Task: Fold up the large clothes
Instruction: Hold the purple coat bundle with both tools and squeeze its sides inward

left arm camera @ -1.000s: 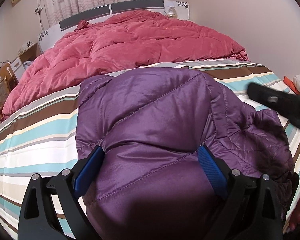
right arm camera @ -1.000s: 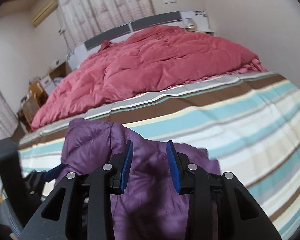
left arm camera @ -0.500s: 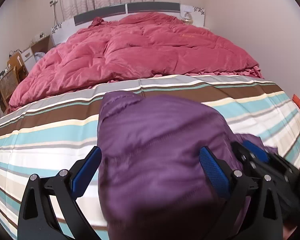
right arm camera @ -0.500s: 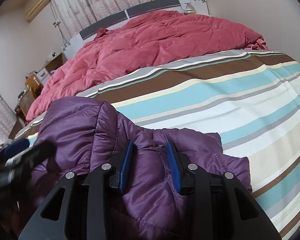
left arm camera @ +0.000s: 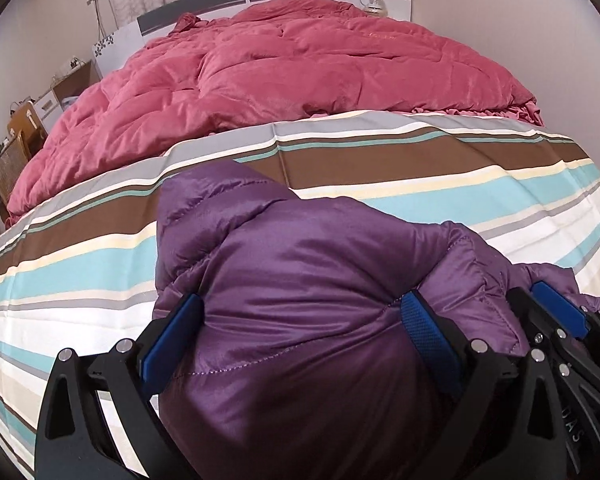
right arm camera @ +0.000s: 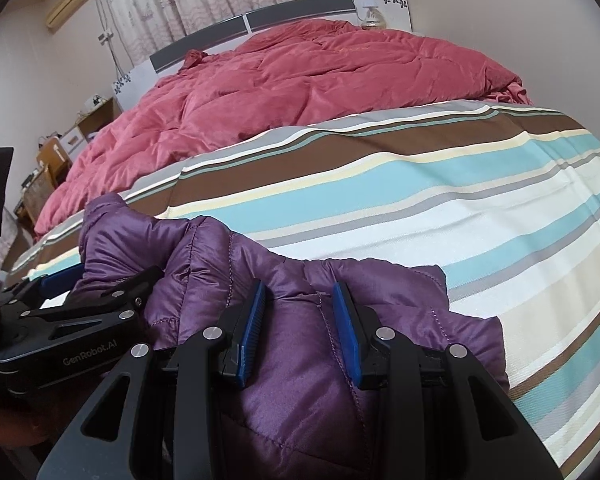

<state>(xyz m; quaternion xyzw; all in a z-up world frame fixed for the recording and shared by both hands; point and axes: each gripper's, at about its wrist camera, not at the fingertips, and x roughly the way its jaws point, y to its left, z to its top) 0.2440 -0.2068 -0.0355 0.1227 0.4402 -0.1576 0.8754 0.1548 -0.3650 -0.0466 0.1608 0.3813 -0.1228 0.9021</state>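
Showing air conditioner (right arm camera: 73,0) only right view; purple jacket (left arm camera: 308,288) both.

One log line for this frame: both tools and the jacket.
left tool: shut on purple jacket bulk | right tool: shut on jacket fold | jacket: bunched on striped sheet | fold: unfinished
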